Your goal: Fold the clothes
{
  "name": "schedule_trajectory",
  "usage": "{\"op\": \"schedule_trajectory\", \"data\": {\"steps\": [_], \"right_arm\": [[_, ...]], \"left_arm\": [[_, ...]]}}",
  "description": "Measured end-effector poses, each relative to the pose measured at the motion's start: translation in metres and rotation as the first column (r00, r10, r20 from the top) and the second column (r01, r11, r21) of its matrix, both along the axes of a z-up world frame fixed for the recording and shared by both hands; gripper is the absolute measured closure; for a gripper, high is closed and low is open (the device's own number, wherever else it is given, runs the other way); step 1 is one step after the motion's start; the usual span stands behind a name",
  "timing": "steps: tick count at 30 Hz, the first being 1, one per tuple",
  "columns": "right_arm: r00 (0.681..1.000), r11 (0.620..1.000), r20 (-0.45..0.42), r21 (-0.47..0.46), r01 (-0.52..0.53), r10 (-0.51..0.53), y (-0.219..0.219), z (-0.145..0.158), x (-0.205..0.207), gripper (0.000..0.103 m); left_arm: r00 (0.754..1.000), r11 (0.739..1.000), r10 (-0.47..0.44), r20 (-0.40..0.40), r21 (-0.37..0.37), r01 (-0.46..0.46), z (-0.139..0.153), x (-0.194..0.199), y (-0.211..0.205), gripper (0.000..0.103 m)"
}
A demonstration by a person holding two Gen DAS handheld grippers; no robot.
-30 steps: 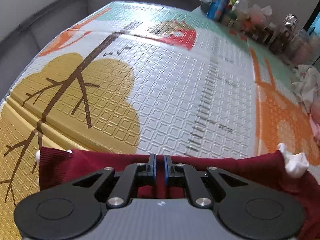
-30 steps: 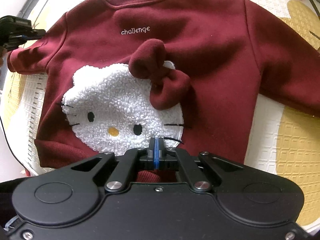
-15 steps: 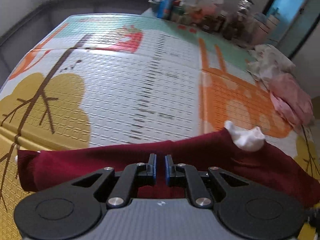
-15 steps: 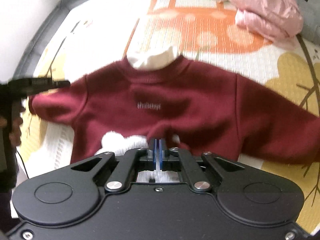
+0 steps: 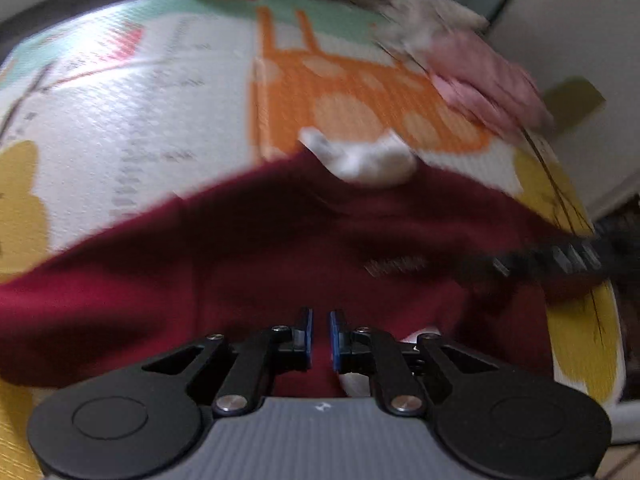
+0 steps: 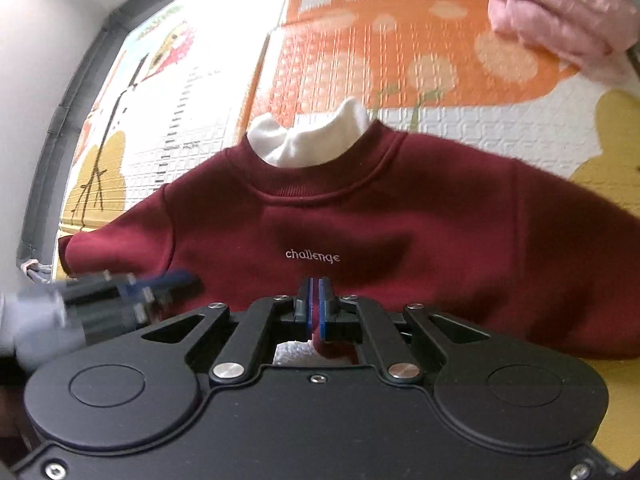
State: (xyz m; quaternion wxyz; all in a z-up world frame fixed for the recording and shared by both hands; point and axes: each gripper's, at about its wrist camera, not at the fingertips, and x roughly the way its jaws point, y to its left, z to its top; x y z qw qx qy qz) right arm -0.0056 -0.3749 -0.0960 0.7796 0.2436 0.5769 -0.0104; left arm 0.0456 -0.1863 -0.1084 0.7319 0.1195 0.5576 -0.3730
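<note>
Meanwhile, a maroon sweatshirt (image 6: pixel 360 232) is seen spread face-up on a patterned play mat (image 6: pixel 400 60), its white inner collar (image 6: pixel 312 140) pointing away from both cameras and its sleeves reaching out to either side. The right gripper (image 6: pixel 319 312) is held over the lower chest, its jaws nearly together with a fold of maroon cloth apparently pinched between the blue pads. The left gripper (image 5: pixel 320 340) is shown blurred above the same garment, its jaws standing a narrow gap apart; whether any cloth is gripped there cannot be told. In the right wrist view it is glimpsed near the sweatshirt's sleeve edge, at the picture's left.

Folding is judged barely begun, with the body and sleeves not yet turned in. Several risks are suggested: a thin pinch on thick fleece could be lost mid-lift, letting the hem drop unevenly; if only one side is truly held, the garment could be dragged askew across the mat and creased. A pink garment (image 6: pixel 560 12) lying well apart at the mat's far corner is unlikely to be disturbed.
</note>
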Motion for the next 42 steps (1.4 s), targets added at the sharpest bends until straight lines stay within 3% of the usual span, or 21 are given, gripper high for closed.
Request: {"op": "schedule_trajectory", "data": {"steps": [6,7,11,15,30,34,36,42], "right_arm": [[1.000,0.999,-0.005,-0.027,-0.028,0.028,0.017,-0.017,0.022,0.101],[0.999,0.999,-0.001,-0.033,-0.033,0.033,0.019,-0.018,0.026,0.101],[0.999,0.998,0.006,-0.050,-0.040,0.040,0.023,-0.019,0.042,0.089],[0.999,0.998,0.038,-0.052,-0.028,0.030,0.021,-0.014,0.057,0.072],[0.998,0.983,-0.021,-0.172,-0.069,0.067,0.029,-0.025,0.113,0.070],[0.997,0.981,-0.043,-0.185,-0.065,0.058,0.032,-0.034,0.119,0.074],[0.998,0.981,-0.048,-0.188,-0.054,0.045,0.033,-0.037,0.120,0.089],[0.999,0.981,-0.041,-0.189,-0.035,0.028,0.028,-0.037,0.117,0.102]], "left_arm": [[0.995,0.996,-0.092,-0.044,-0.024,0.091,-0.015,-0.040,-0.001,0.090],[0.994,0.995,-0.099,-0.043,-0.028,0.098,-0.016,-0.044,0.000,0.086],[0.994,0.995,-0.095,-0.059,-0.046,0.092,-0.016,-0.053,0.004,0.076],[0.995,0.996,-0.073,-0.066,-0.054,0.069,-0.014,-0.056,0.007,0.075],[0.987,0.998,-0.031,-0.157,-0.060,0.021,-0.024,-0.070,0.027,0.075],[0.985,0.998,-0.018,-0.170,-0.064,0.007,-0.028,-0.070,0.031,0.074],[0.984,0.998,-0.008,-0.178,-0.068,-0.004,-0.029,-0.070,0.033,0.074],[0.980,0.996,0.015,-0.197,-0.078,-0.031,-0.032,-0.070,0.039,0.074]]}}
